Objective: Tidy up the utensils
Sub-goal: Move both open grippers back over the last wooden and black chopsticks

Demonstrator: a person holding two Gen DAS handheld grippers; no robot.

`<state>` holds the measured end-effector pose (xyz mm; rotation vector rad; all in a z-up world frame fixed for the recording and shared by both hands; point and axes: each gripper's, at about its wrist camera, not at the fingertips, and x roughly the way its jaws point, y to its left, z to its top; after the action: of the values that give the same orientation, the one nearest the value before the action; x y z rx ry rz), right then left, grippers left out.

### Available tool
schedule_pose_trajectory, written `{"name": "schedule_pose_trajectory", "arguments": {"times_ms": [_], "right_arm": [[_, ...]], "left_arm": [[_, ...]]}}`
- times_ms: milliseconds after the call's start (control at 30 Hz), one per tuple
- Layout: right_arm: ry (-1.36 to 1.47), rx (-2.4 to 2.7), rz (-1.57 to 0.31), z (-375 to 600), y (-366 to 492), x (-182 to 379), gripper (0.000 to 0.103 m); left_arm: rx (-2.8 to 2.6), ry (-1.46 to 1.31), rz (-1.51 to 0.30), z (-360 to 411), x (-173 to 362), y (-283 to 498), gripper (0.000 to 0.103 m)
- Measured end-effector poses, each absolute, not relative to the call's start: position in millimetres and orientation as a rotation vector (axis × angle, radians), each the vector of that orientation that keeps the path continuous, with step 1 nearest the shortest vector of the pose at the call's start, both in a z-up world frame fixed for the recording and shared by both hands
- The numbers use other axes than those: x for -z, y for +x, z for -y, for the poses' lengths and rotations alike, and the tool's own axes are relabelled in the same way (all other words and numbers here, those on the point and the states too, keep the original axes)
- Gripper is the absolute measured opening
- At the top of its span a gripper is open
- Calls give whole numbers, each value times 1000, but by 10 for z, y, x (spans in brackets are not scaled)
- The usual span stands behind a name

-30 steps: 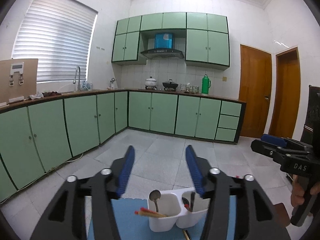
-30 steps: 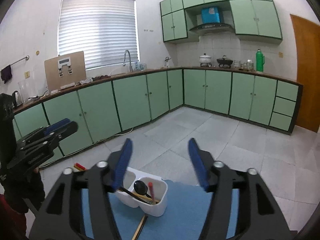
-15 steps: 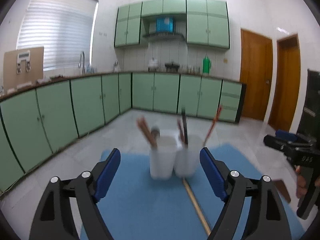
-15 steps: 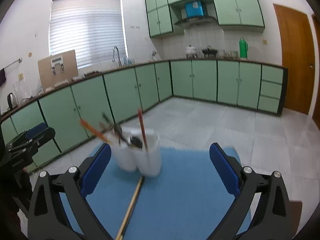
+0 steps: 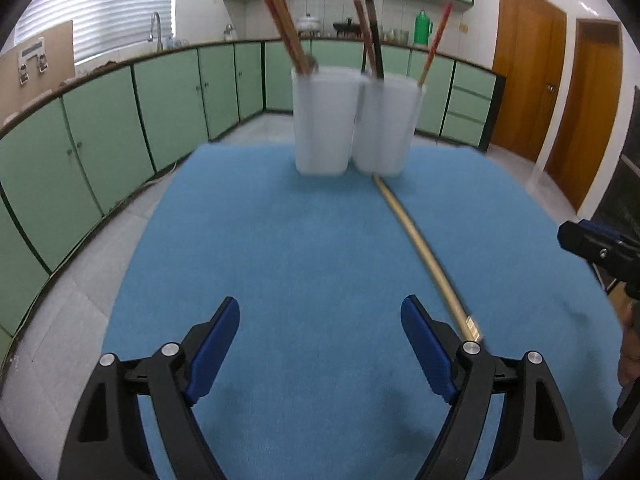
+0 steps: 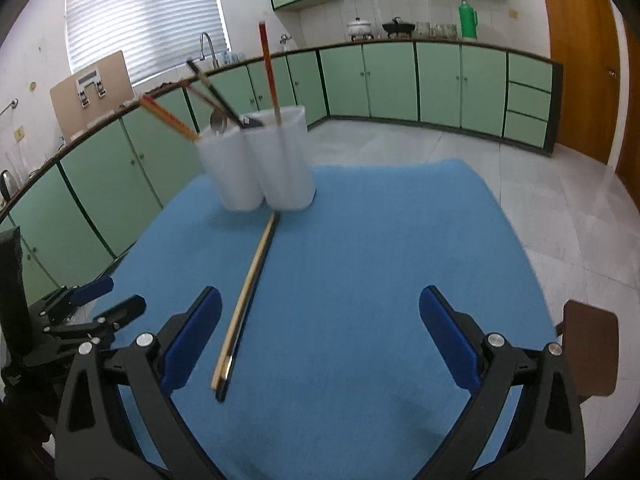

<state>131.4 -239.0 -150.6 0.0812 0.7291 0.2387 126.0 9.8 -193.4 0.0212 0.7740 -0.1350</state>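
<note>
Both grippers [image 5: 320,344] [image 6: 320,336] gape wide, empty, above blue mat [image 5: 304,240]

A chopstick [image 6: 249,295] lies on the mat [image 6: 360,260], touching the holder [image 6: 260,164] behind it.

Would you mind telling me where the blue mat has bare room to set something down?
The blue mat is bare right of the lying chopsticks, out to its right edge, and left of them in front of the white holder. It is crowded at the holder.

Green cabinets [image 5: 168,96], green thermos [image 6: 468,20], wooden doors [image 5: 528,80]
</note>
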Motion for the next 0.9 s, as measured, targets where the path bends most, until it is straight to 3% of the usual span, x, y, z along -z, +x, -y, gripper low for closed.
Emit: {"name": "schedule_pose_trajectory", "arguments": {"times_ms": [533, 667, 900], "right_arm": [[-29, -331, -831, 1911, 1098, 1886, 96], [-69, -356, -863, 1830, 1066, 1943, 79], [-92, -370, -892, 1777, 1022, 2013, 63]], "left_arm": [[81, -19, -857, -286, 2093, 1245, 82], [78, -26, -862, -304, 2106, 1250, 82], [73, -41, -872, -326, 2107, 1268, 82]]}}
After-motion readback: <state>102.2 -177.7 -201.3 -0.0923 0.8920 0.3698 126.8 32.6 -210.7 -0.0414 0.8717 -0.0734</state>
